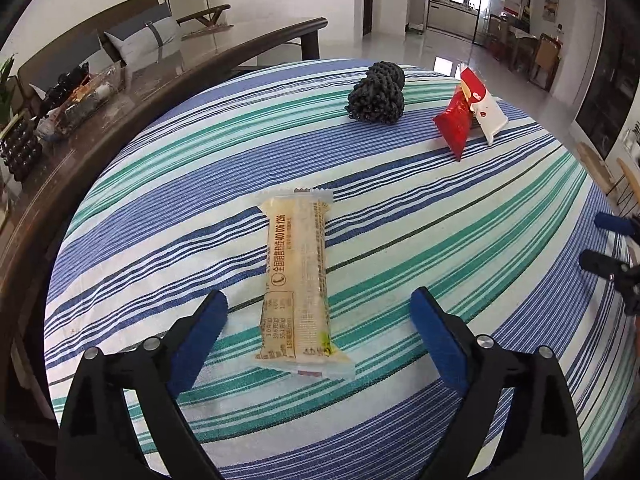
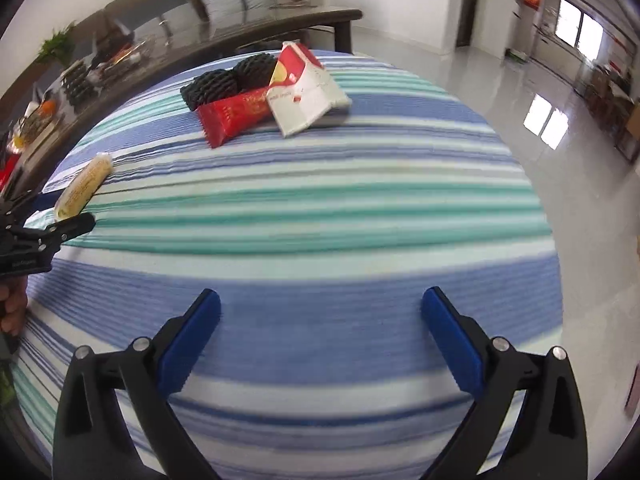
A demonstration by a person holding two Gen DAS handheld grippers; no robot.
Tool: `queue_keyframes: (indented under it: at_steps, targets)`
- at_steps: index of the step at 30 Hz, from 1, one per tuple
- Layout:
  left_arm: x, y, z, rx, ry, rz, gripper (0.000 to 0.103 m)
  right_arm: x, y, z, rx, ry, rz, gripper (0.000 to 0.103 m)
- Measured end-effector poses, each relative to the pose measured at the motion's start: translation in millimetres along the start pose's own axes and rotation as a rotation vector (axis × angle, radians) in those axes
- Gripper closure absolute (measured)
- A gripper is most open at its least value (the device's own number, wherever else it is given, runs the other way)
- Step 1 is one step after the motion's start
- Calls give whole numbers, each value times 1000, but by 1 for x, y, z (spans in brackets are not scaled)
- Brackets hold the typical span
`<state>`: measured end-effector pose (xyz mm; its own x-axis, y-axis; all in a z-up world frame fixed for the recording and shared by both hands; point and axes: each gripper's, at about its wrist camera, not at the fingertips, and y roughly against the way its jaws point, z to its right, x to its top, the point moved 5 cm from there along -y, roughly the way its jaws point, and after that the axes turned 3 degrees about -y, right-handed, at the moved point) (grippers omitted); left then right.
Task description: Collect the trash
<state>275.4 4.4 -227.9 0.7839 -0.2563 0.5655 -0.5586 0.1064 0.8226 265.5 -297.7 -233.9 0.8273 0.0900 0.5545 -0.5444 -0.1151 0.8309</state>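
A long yellowish snack wrapper (image 1: 298, 280) lies on the striped tablecloth (image 1: 460, 220). My left gripper (image 1: 318, 304) is open, its blue pads well apart on either side of the wrapper's near end without touching it. Farther back lie a black foam net (image 1: 376, 94), a red wrapper (image 1: 454, 122) and a white and red packet (image 1: 484, 106). In the right wrist view my right gripper (image 2: 320, 308) is open over bare cloth with nothing between its fingers. The red wrapper (image 2: 236, 116), white packet (image 2: 306, 92) and black net (image 2: 224, 82) sit at the table's far side, the yellowish wrapper (image 2: 82, 186) at the left.
A dark wooden table (image 1: 132, 92) with a clear box of clutter (image 1: 80, 100) runs along the left of the cloth-covered table. A sofa with cushions (image 1: 140, 36) stands behind it. Shiny tiled floor (image 2: 540, 92) lies beyond the far and right edges. The right gripper's tips (image 1: 612, 240) show at the left view's right edge.
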Motion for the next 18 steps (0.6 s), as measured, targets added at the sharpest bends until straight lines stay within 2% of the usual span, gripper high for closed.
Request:
queue_keyframes:
  at_steps: [2, 6, 8, 10, 12, 14, 15, 16, 17, 18]
  targets:
    - [-1, -2, -3, 1, 27, -4, 6, 25, -5, 11, 13, 27, 33, 6]
    - [-2, -4, -3, -3, 33, -6, 4, 77, -35, 18, 94, 90, 25, 7]
    - [-2, -4, -5, -4, 33, -6, 4, 98, -52, 16, 117, 115, 11, 10]
    - [-2, -4, -5, -4, 33, -6, 4, 116, -66, 12, 142, 134, 5, 17]
    - [-2, -4, -5, -4, 33, -6, 4, 132, -77, 10, 175, 139, 9, 18]
    - [-2, -4, -5, -5, 32, -6, 4, 140, -87, 8, 248, 119, -4, 18]
    - [-1, -5, -6, -6, 32, -6, 4, 141, -90, 7, 274, 113, -14, 22]
    - [-1, -5, -6, -7, 31, -6, 4, 141, -91, 5, 311, 108, -25, 39]
    - [-1, -6, -6, -8, 31, -6, 4, 141, -91, 3, 362, 97, -38, 47]
    - [0, -6, -6, -8, 30, -6, 4, 140, -88, 2, 367, 93, -42, 60]
